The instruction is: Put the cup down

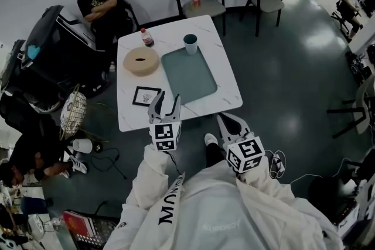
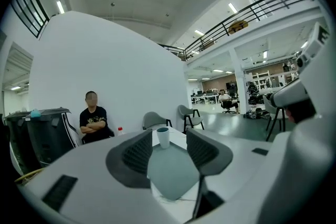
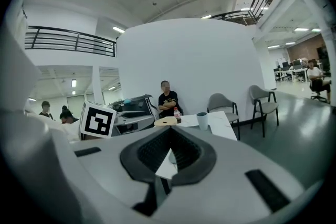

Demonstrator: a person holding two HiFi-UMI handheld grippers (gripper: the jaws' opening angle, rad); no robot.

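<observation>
Cup (image 1: 190, 43) upright on far end of grey-green mat (image 1: 188, 76) on white surface (image 1: 225, 96). Inside of cup dark, content not readable. Bottle (image 1: 146, 37) with red cap near far left corner, fill level unclear. Print on black-framed card (image 1: 145, 96) too small to read. Left gripper (image 1: 166, 100) at near edge, jaws spread, nothing between; cup well beyond gap. Right gripper (image 1: 224, 122) at near edge, jaws pressed together, empty, well apart from cup.
</observation>
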